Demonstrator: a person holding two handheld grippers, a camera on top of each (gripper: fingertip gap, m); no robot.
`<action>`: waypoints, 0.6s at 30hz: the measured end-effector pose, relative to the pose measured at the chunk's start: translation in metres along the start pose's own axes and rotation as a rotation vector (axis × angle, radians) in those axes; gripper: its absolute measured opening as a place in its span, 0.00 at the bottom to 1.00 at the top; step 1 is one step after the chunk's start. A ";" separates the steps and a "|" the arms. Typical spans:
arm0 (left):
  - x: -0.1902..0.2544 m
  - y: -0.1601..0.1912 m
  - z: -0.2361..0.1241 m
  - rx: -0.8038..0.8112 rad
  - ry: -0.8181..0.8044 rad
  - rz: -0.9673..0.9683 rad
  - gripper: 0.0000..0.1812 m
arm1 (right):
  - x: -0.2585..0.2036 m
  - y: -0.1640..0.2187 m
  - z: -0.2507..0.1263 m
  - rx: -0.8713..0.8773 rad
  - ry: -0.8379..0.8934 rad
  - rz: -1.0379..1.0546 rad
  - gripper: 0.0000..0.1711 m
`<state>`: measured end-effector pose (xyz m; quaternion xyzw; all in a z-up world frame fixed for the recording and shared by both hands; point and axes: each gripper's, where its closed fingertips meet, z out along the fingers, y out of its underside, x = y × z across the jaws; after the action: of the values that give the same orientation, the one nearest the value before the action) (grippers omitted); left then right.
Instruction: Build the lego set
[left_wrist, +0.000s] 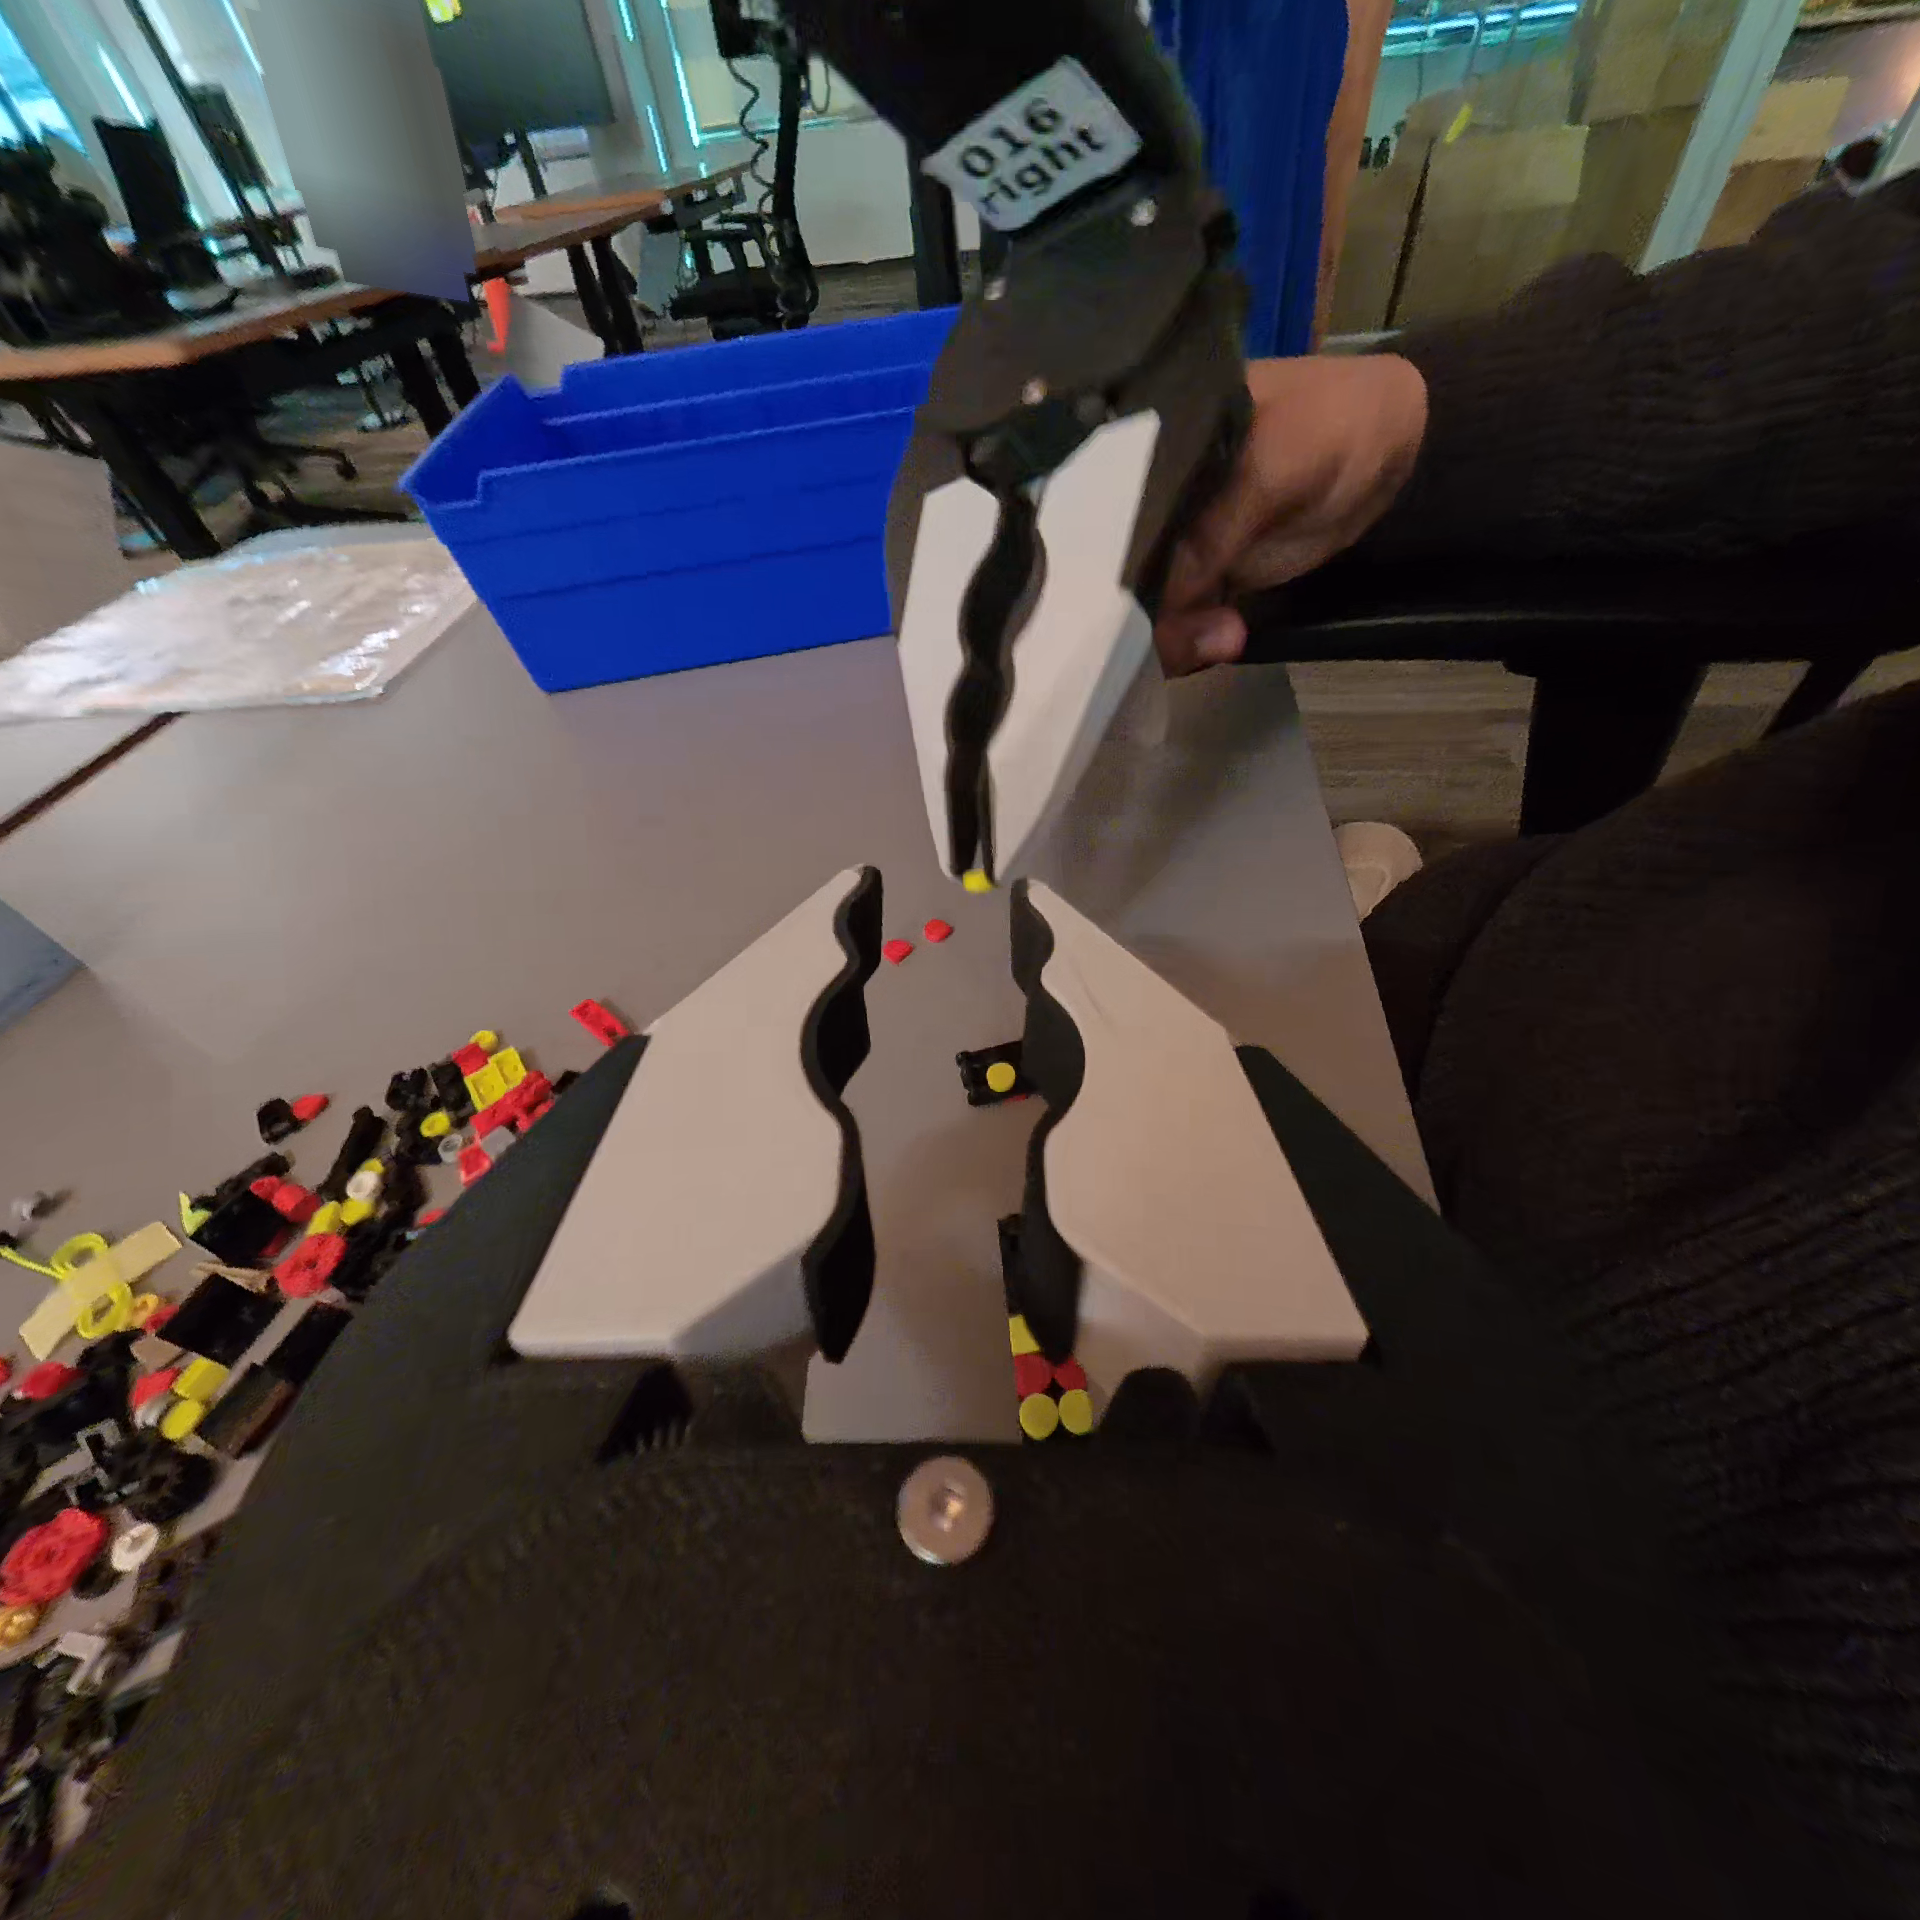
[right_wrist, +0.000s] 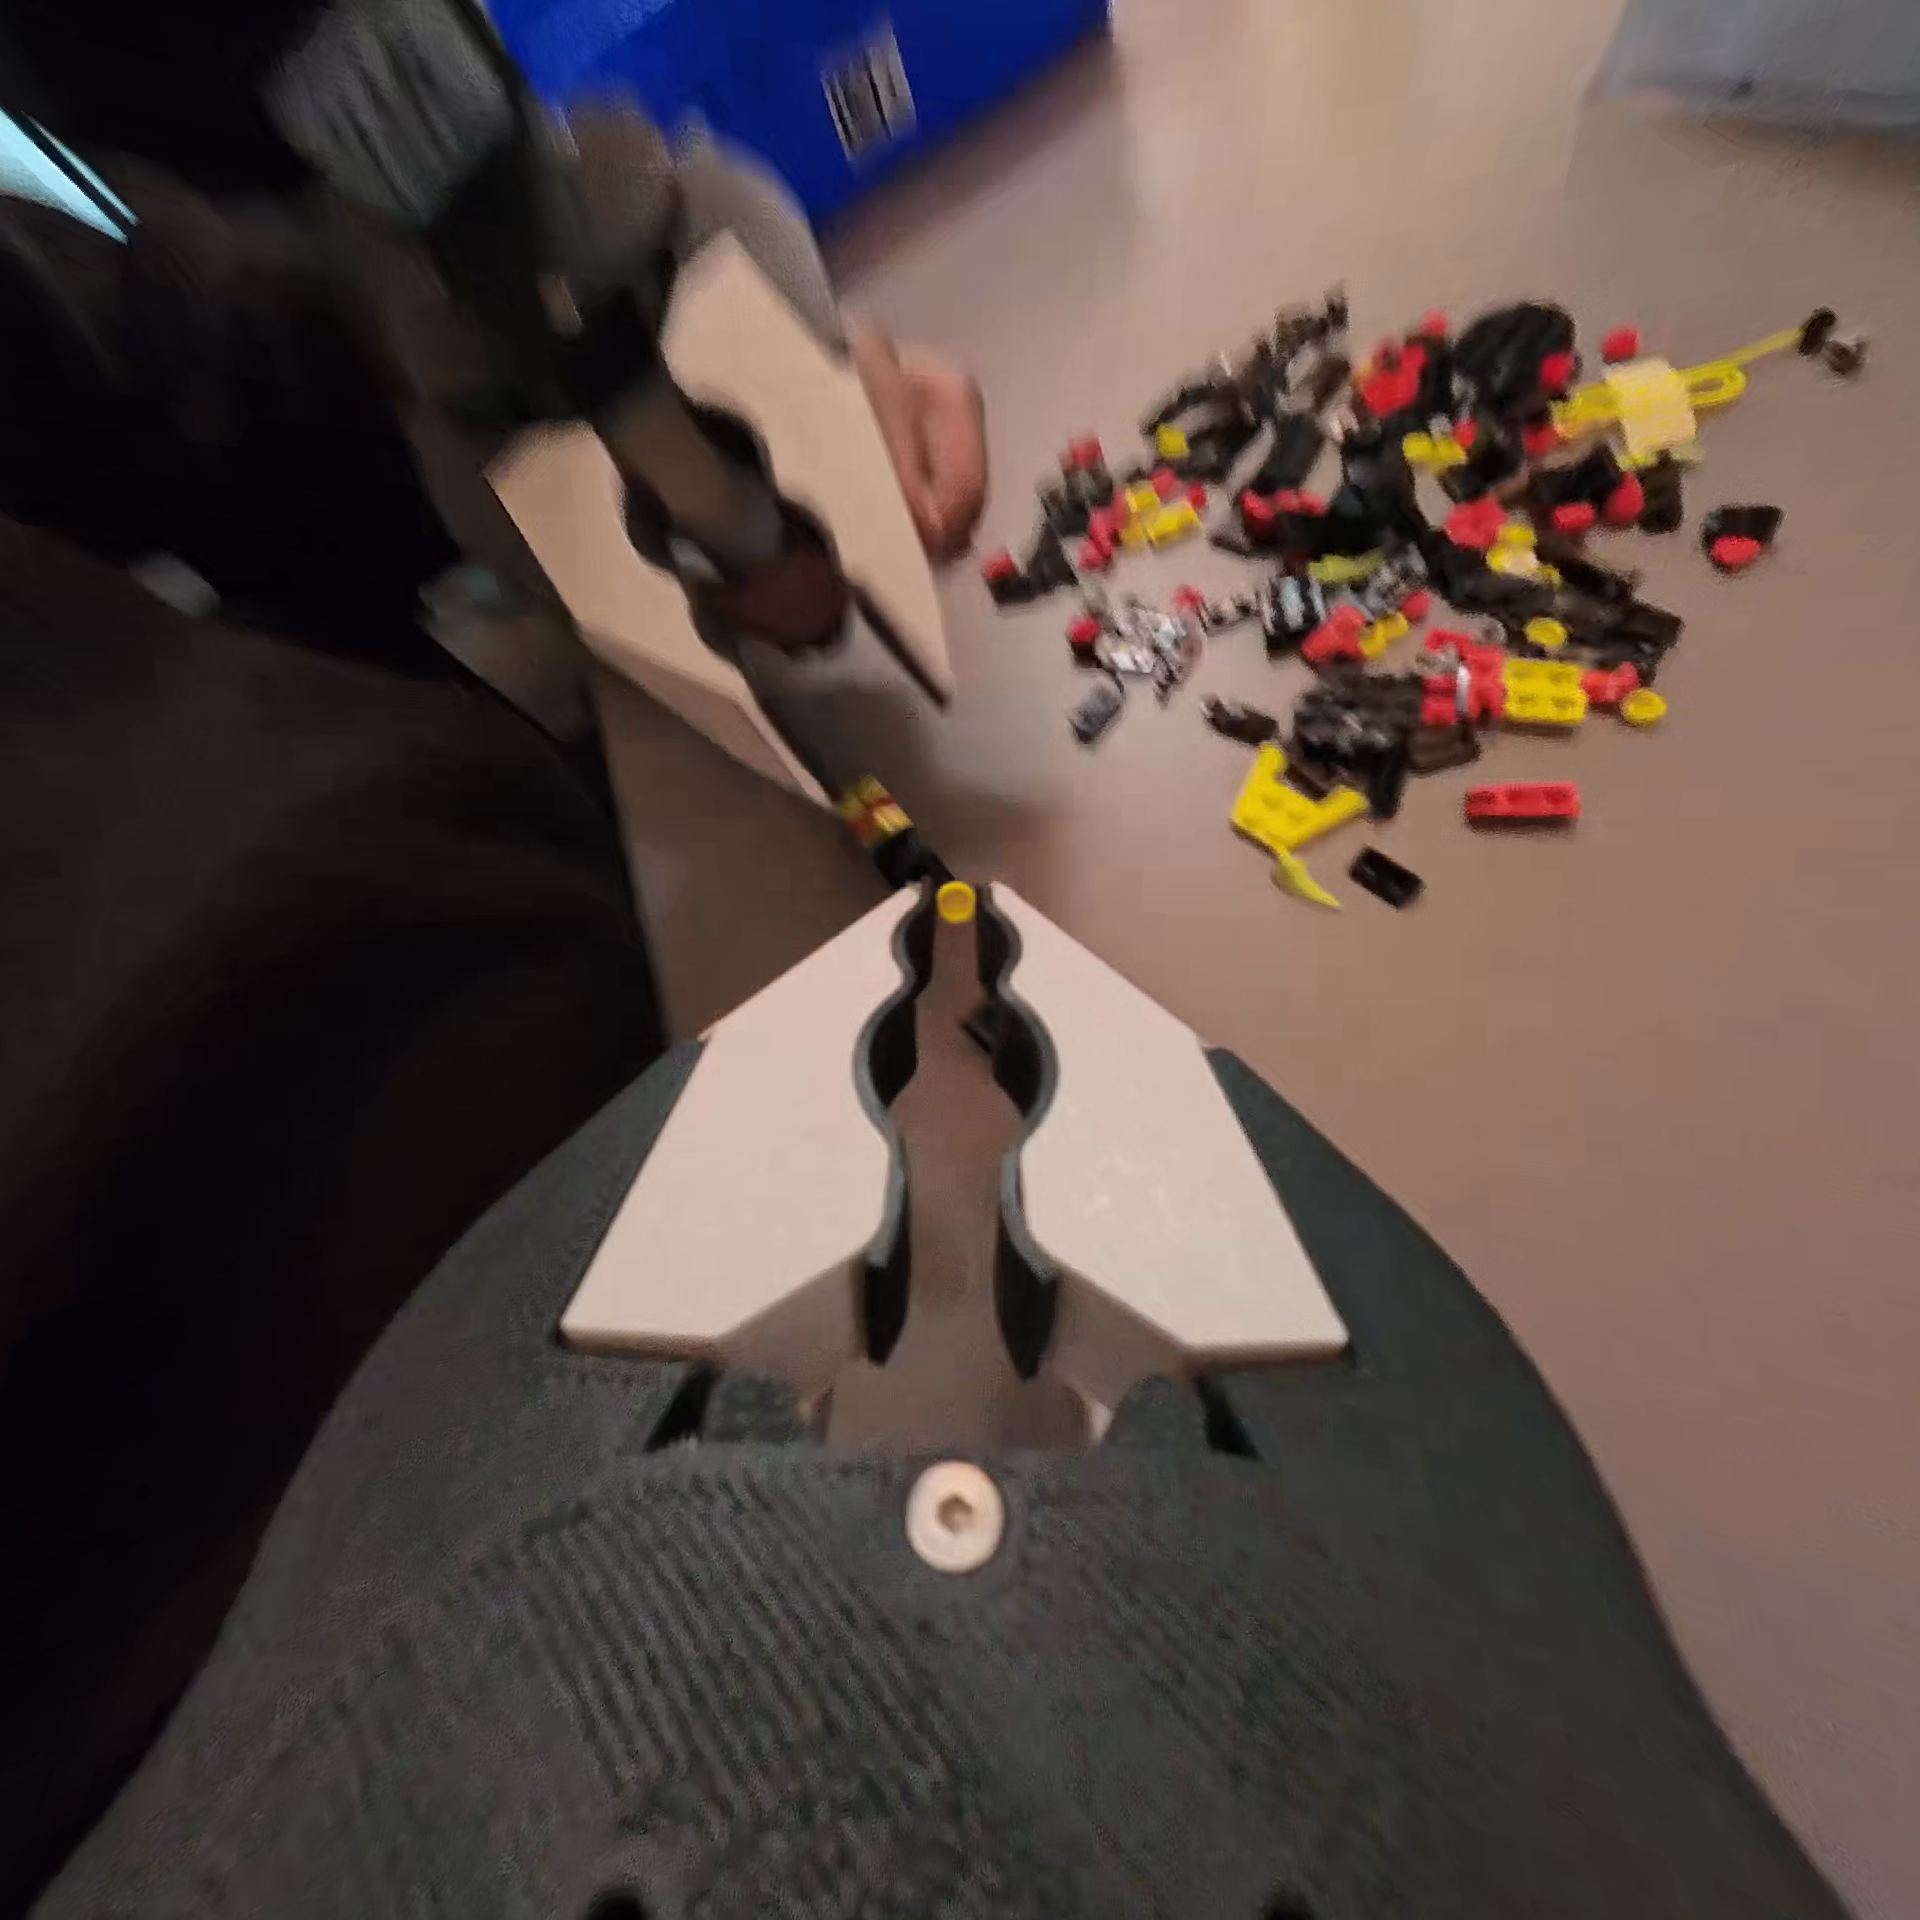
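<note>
My right gripper is shut on a small yellow round piece. In the left wrist view it comes down from above and holds that piece just past my left fingertips. My left gripper is open and empty above the grey table. Between its fingers, on the table, lies a small black piece with a yellow stud. A yellow, red and black assembly lies by the base of its right finger. It also shows, blurred, in the right wrist view.
A pile of black, red and yellow pieces lies to the left. Two small red pieces lie ahead. A blue bin and a plastic bag stand farther back. The table edge is on the right. The grippers are tip to tip, or close to it.
</note>
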<state>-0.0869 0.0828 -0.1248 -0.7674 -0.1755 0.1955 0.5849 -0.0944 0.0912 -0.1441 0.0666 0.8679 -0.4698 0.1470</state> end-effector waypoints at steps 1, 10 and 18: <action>0.002 -0.002 0.000 0.007 0.001 0.021 0.11 | -0.006 -0.011 -0.004 0.069 -0.064 0.059 0.03; 0.006 -0.036 -0.013 0.180 -0.057 0.135 0.06 | -0.040 -0.059 -0.021 0.407 -0.540 0.469 0.04; 0.009 -0.042 -0.014 0.203 -0.106 0.219 0.05 | -0.039 -0.064 -0.019 0.451 -0.592 0.577 0.03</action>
<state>-0.0739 0.0858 -0.0818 -0.7076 -0.1008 0.3152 0.6244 -0.0768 0.0726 -0.0715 0.1987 0.6109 -0.5852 0.4948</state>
